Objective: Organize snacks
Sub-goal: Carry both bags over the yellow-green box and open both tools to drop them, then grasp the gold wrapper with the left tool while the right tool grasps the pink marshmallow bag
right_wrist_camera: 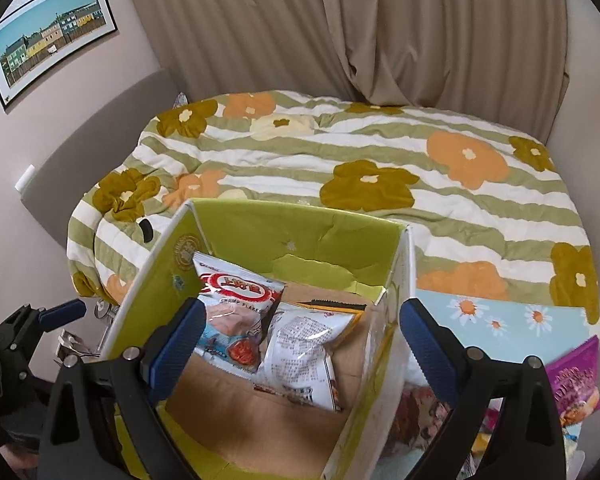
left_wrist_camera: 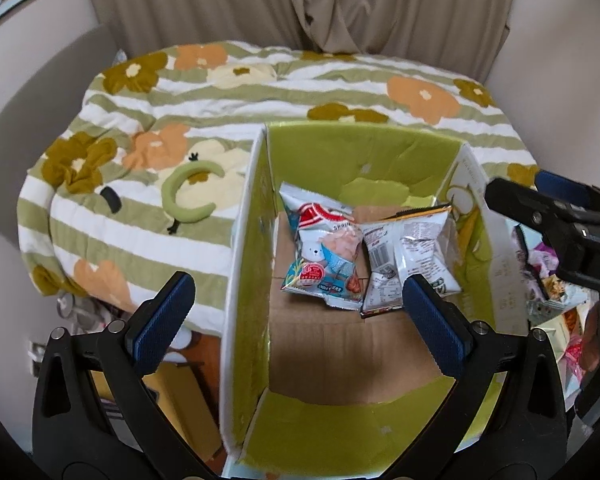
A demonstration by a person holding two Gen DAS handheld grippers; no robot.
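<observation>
A cardboard box [left_wrist_camera: 252,240] with a green lining stands open on the bed. Two snack bags lie side by side at its far end. One is a blue-and-red bag [left_wrist_camera: 324,248] [right_wrist_camera: 236,316], the other a silver-white bag [left_wrist_camera: 408,252] [right_wrist_camera: 300,352]. My left gripper [left_wrist_camera: 300,320] hovers open above the box's bare cardboard floor, nothing between its blue pads. My right gripper [right_wrist_camera: 304,344] hangs open over the box's right wall [right_wrist_camera: 380,360], apart from the silver-white bag below it. Seen in the left wrist view, it [left_wrist_camera: 540,200] sits just outside the box's right side.
More snack packs lie in a pile [left_wrist_camera: 548,292] right of the box, among them a purple pack [right_wrist_camera: 576,384], on a light-blue daisy cloth [right_wrist_camera: 500,312]. A floral striped quilt [right_wrist_camera: 340,152] covers the bed, with a green curved band [left_wrist_camera: 188,200] left of the box. Curtains hang behind.
</observation>
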